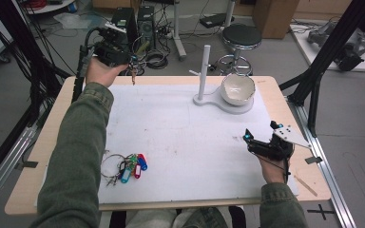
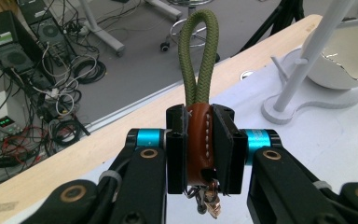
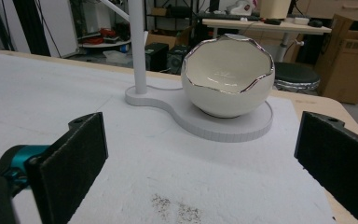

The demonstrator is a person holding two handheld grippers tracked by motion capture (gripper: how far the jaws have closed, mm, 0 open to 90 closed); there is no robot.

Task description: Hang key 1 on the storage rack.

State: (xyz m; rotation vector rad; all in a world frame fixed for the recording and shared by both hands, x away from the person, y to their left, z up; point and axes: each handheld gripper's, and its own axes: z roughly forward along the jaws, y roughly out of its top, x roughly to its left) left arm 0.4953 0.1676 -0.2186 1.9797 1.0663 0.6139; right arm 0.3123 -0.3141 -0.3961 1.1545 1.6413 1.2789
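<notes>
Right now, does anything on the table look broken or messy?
The white bowl has a jagged, eggshell-like rim, but its neat silver edge suggests design, not damage. A small dark speckled smudge marks the white mat near the right gripper. The key tags lie in a loose heap. Nothing else stands out.

Left gripper [image 1: 132,64], upper left of the high view, is raised, jaws clamped; right gripper [image 1: 261,135], lower right, gapes wide.

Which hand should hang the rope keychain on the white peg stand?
Left, probably. The left gripper already clamps the keychain, its loop free. The right gripper is open and empty, though nearer the stand.
</notes>
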